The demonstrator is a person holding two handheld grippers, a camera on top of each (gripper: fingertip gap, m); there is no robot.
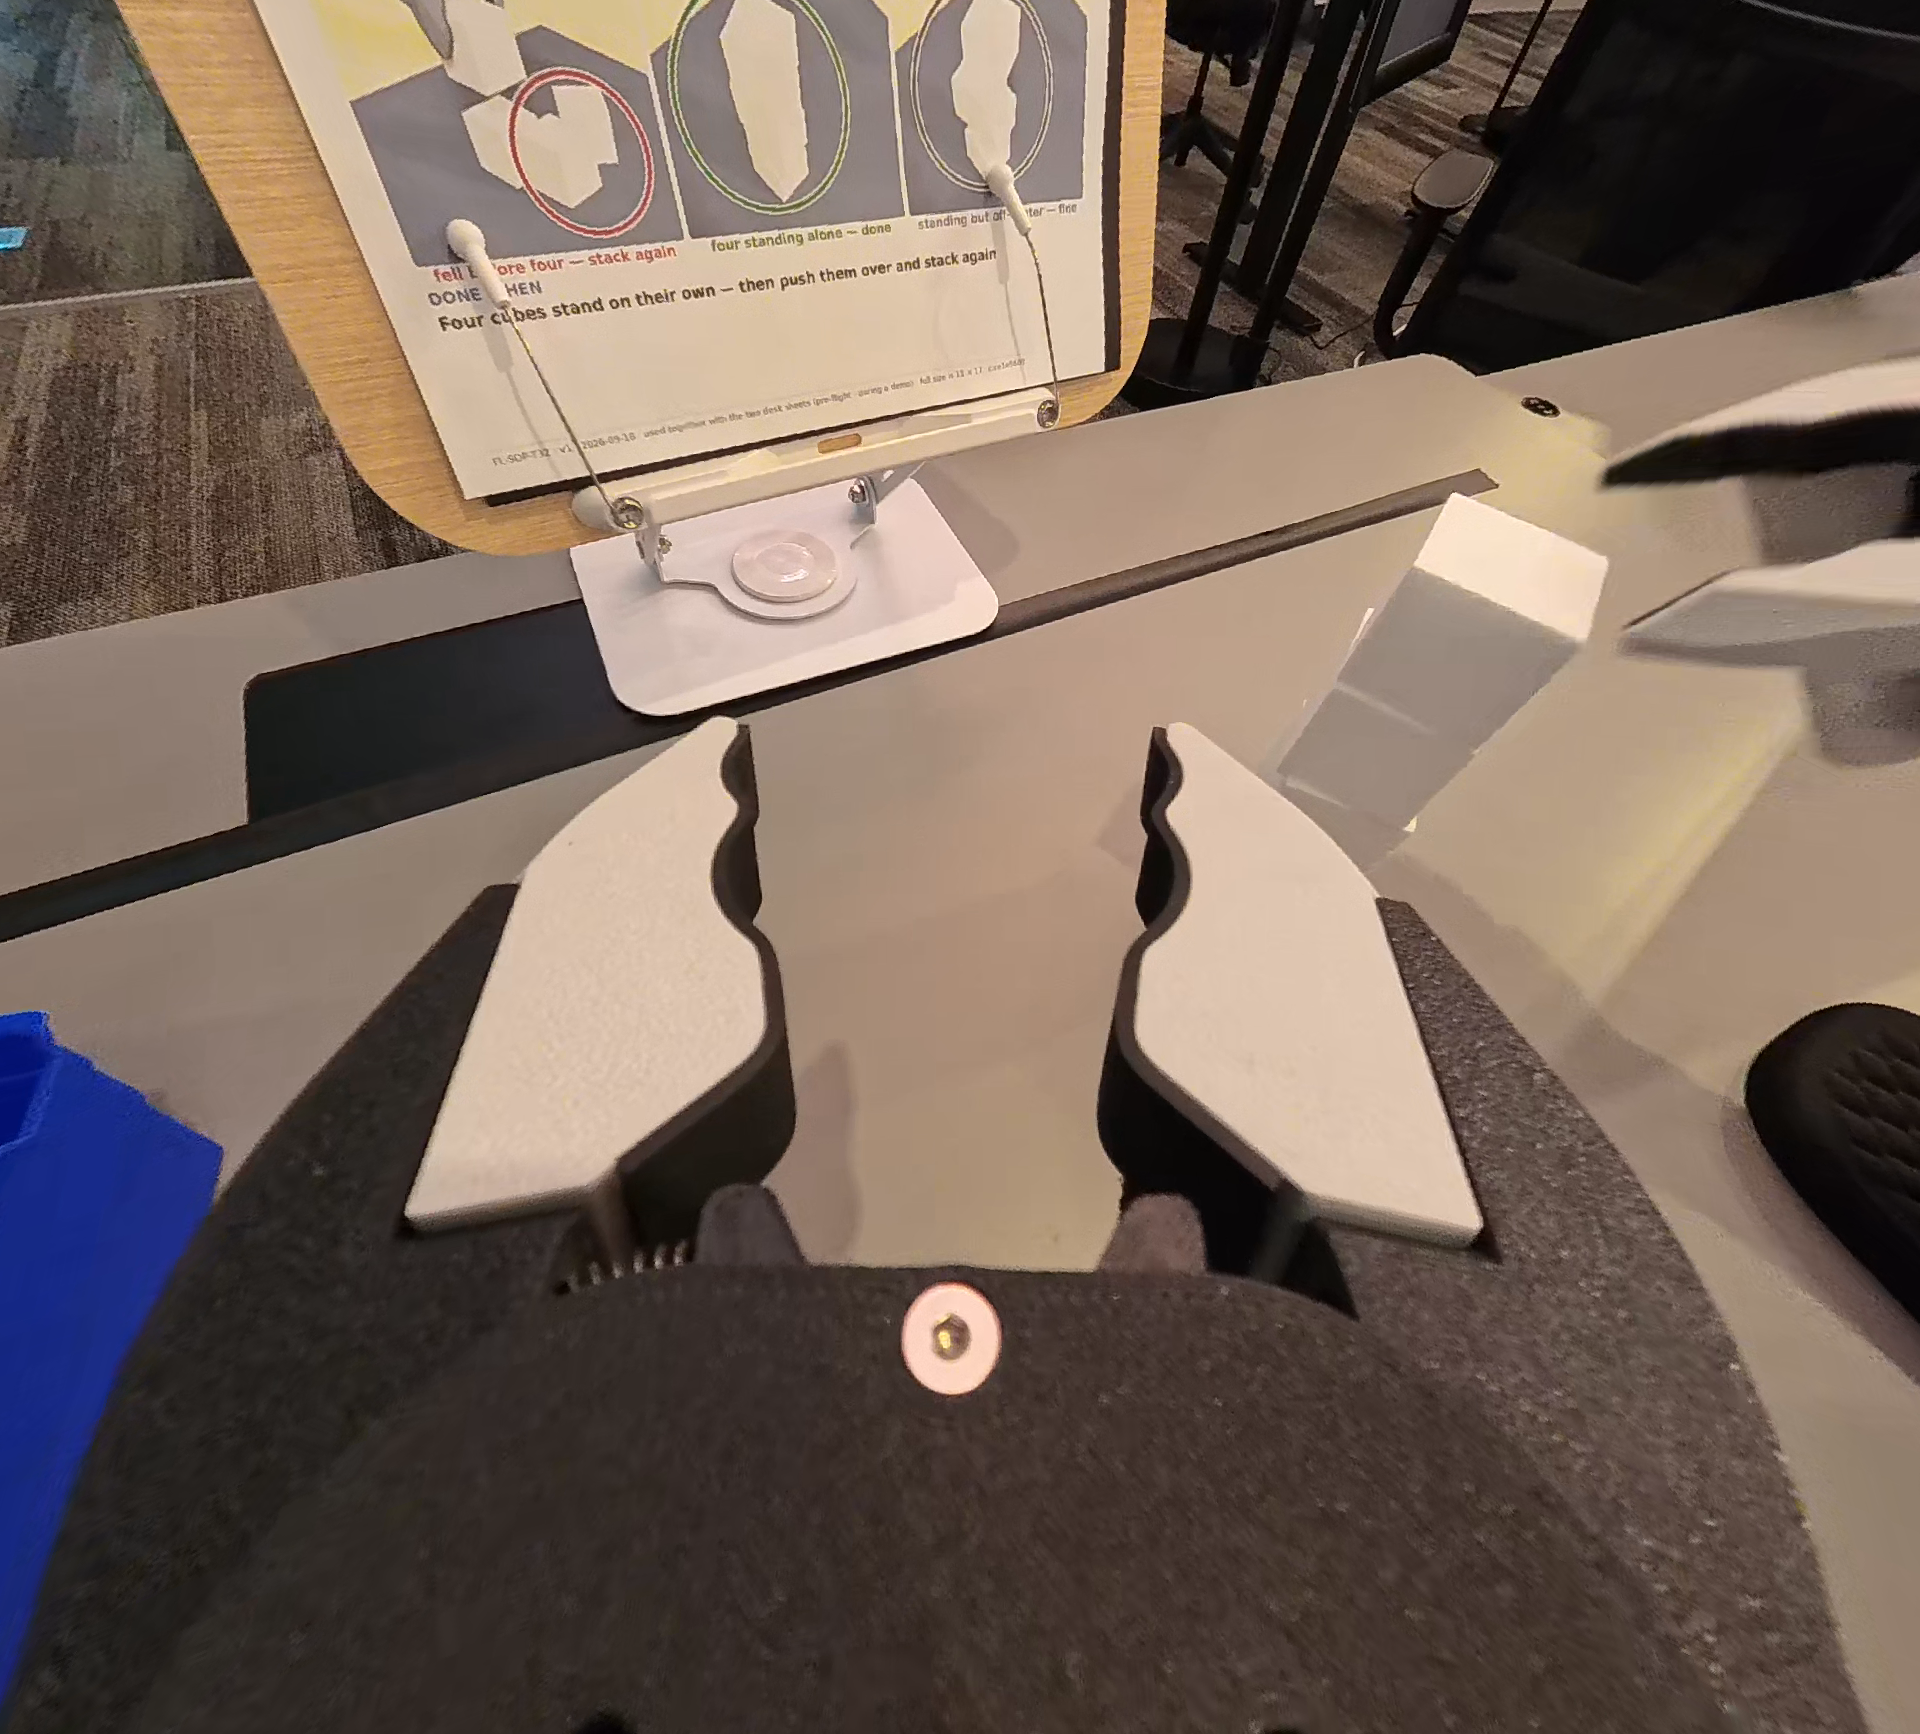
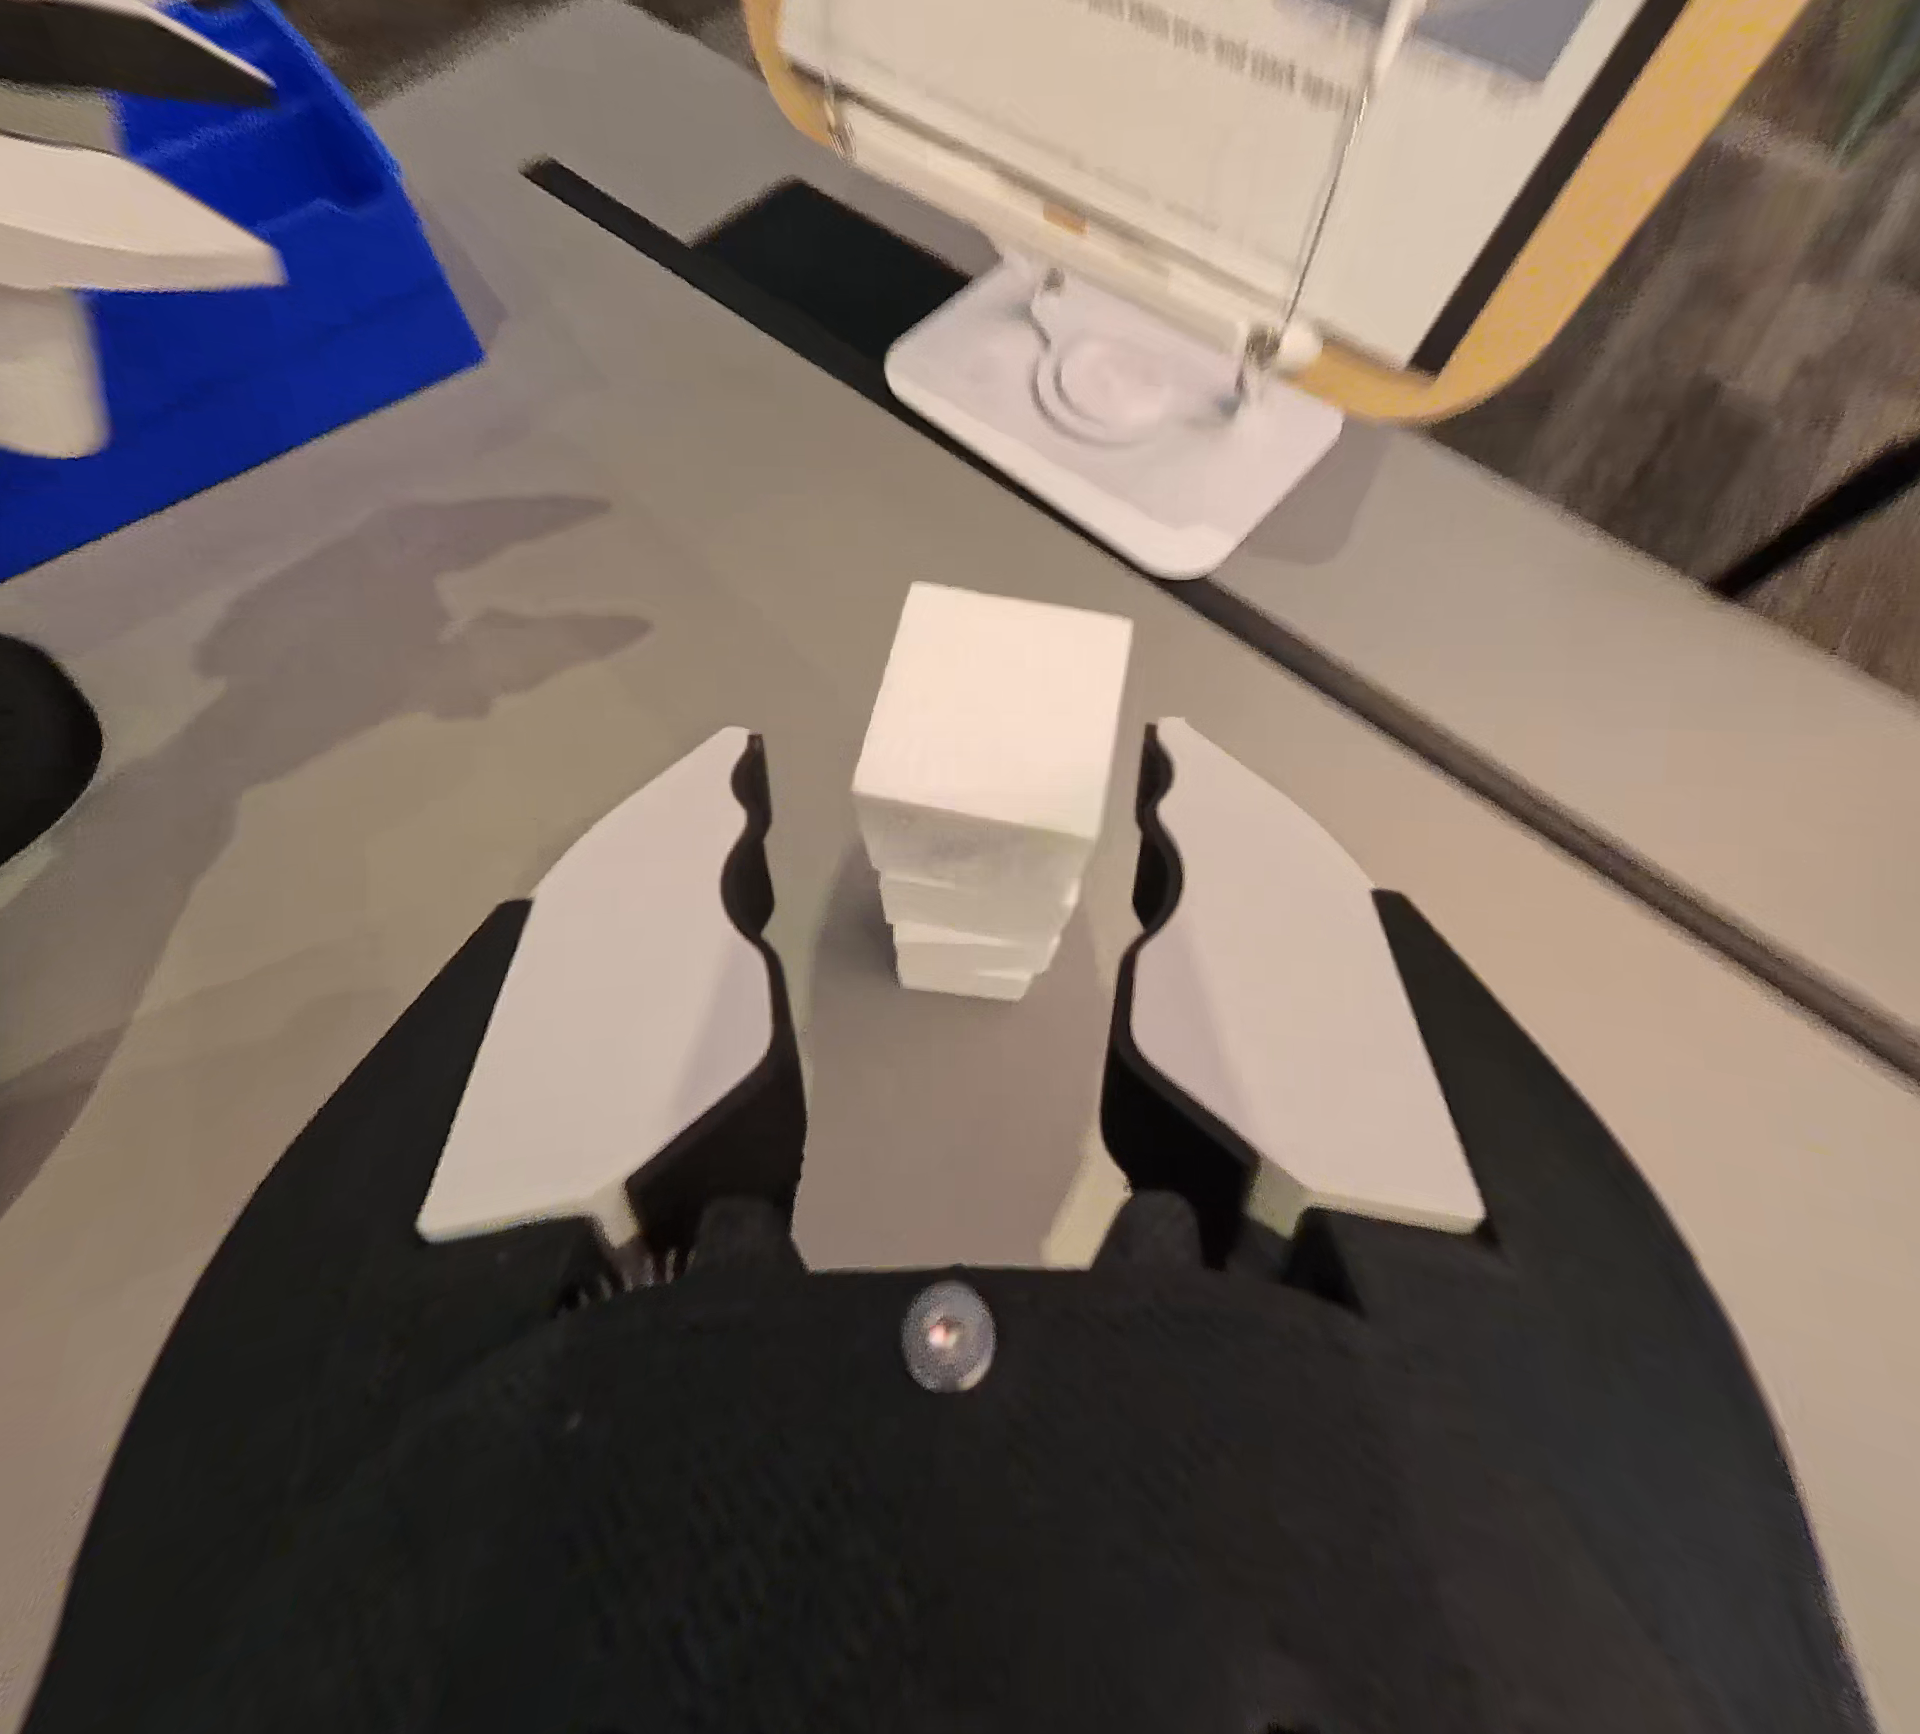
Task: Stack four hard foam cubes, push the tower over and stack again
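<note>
Right gripper [image 2: 954,837] spread wide, holding nothing, hovering just above and near side of the white cube tower [image 2: 982,811]; top cube sits between its fingertips without touching. Four cubes stacked, slightly offset, standing mid-counter [image 2: 520,666]. Left gripper [image 1: 951,827] also wide open and empty, well left of the tower. Blue bin [image 2: 260,271] at the counter's left edge. Beyond the tower, the instruction sheet stand [image 2: 1122,437] on the far edge. Nothing between either gripper and the tower.

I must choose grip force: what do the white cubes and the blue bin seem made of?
Cubes: the task calls them hard foam; they look matte white with sharp edges and a faintly grainy face.
Blue bin: probably rigid plastic, judging by its even saturated colour, slight sheen and moulded steps.
</note>
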